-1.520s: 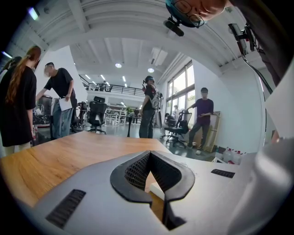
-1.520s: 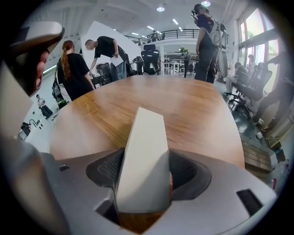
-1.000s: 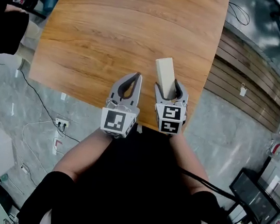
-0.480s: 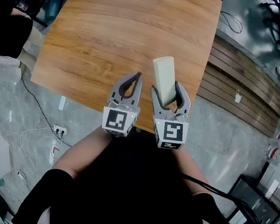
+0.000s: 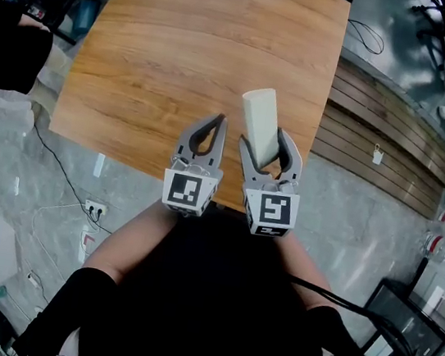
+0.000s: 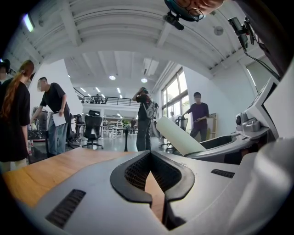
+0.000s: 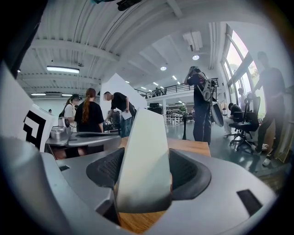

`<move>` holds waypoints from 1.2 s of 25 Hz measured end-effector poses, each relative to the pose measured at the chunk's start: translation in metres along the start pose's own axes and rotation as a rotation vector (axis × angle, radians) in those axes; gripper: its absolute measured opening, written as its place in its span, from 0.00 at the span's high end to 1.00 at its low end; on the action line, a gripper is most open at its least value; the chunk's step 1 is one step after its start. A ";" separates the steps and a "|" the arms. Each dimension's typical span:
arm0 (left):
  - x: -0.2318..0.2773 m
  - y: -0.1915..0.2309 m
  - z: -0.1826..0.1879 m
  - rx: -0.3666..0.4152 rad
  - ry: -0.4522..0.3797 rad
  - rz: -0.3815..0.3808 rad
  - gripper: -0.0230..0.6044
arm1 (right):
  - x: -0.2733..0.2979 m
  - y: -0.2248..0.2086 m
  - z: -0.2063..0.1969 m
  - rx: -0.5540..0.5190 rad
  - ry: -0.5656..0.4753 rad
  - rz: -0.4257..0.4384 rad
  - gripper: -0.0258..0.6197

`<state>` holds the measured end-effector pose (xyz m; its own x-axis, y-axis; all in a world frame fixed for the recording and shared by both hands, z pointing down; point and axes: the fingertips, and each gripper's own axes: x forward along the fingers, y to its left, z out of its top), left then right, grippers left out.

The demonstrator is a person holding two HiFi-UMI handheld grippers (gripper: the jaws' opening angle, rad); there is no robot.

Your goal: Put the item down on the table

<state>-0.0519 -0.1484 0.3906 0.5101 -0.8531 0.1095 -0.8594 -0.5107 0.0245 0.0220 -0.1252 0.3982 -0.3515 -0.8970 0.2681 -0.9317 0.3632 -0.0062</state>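
Block (image 5: pixel 260 123): pale, long, clamped by its lower end in your right claw (image 5: pixel 269 151). The free end points up and away over the near edge of the worktop (image 5: pixel 176 42). In the right gripper view the block (image 7: pixel 144 151) fills the gap, both pads of the right claw (image 7: pixel 146 172) pressed on its sides, with bare wood below it. It looks held clear of the surface, though no view settles that.

Left claw (image 5: pixel 210 130): just beside the right one, pinched together at the tips, nothing in it. The left gripper view confirms this: the left claw (image 6: pixel 150 156) is closed on air, with the block off to its right.

Step in hand, as judged: lowering to set down.
- You are at the very edge. Carry the block further in over the wood before you release.
- Tip the free end down so a long face lands flat. It would likely topple if stood on end.
- Spread the claw only once the block bears on the wood, then back straight out.
- Keep the left claw out of the way.

Against earlier frames: half a second ago, almost no change. A second ago the right claw sat a little further right and the block looked smaller, so it has probably come up towards you since.
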 end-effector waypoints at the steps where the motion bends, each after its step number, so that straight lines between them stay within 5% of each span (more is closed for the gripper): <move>1: -0.001 0.001 -0.001 -0.005 0.004 0.004 0.96 | 0.002 -0.001 -0.005 0.002 0.011 -0.001 0.51; 15: -0.017 0.019 -0.046 -0.019 0.106 0.045 0.96 | 0.078 -0.008 -0.213 -0.006 0.484 0.018 0.51; 30: -0.013 0.030 -0.058 -0.047 0.117 0.054 0.96 | 0.093 -0.004 -0.244 0.009 0.604 0.040 0.51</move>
<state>-0.0865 -0.1461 0.4474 0.4576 -0.8597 0.2268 -0.8877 -0.4562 0.0620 0.0152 -0.1484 0.6580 -0.2742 -0.5802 0.7670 -0.9206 0.3890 -0.0349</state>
